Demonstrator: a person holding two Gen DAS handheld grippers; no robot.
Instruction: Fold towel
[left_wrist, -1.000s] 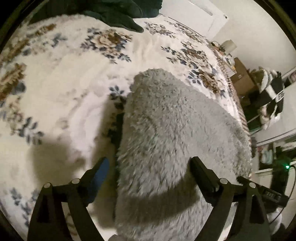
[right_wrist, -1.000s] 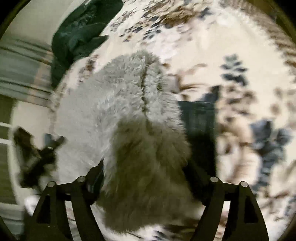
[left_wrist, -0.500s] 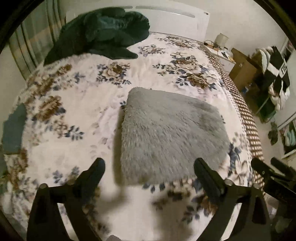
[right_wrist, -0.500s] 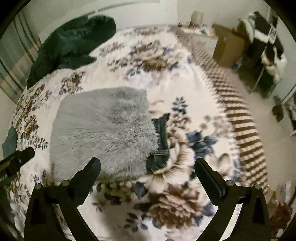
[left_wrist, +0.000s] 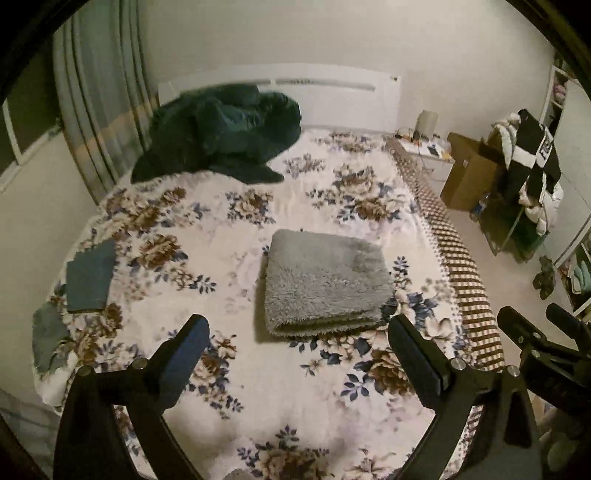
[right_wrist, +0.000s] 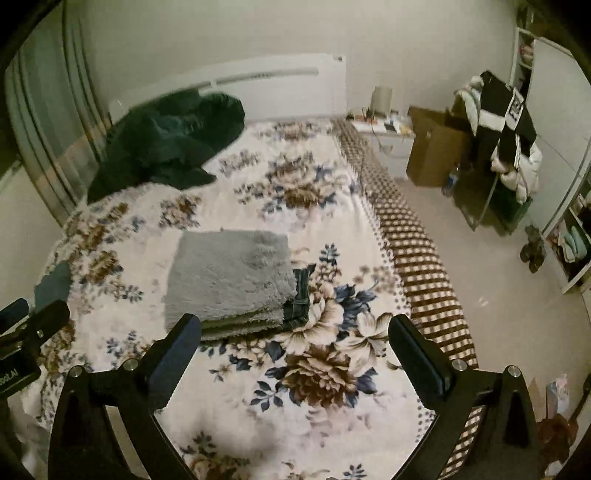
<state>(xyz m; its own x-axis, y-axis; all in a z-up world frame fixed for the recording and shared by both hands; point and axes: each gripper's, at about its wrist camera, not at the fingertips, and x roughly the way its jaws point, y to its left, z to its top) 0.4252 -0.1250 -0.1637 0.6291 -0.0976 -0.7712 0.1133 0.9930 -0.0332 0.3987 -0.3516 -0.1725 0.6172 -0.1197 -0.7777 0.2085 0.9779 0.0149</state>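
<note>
Nearest to the cameras, the left gripper (left_wrist: 297, 349) and the right gripper (right_wrist: 295, 347) are both spread wide, and nothing is between their fingers. One second ago each of them had the grey pile of the towel between its jaws, very close to the lens; now both are pulled back and up, well apart from it, so the whole bed (left_wrist: 229, 236) comes in view. In my judgement this means the last fold is released and the folding is finished, or almost.

The towel (left_wrist: 325, 280) lies in the middle of the bed, a little to the right, as a thick, nearly square packet. Its surface is long, shaggy and soft, and the near edge shows stacked layers, rounded and not sharp. In the right wrist view, a dark blue piece of denim-like cloth (right_wrist: 301, 295) looks out from under its right edge.

The bedcover is a white, fluffy blanket with brown and blue flowers, and its right border has a brown checked pattern. At the left side lie flat, dark teal folded cloths (left_wrist: 90, 275). Far, near the white headboard (left_wrist: 325, 96), a dark green garment (left_wrist: 221, 133) lies crumpled in a heap.
</note>
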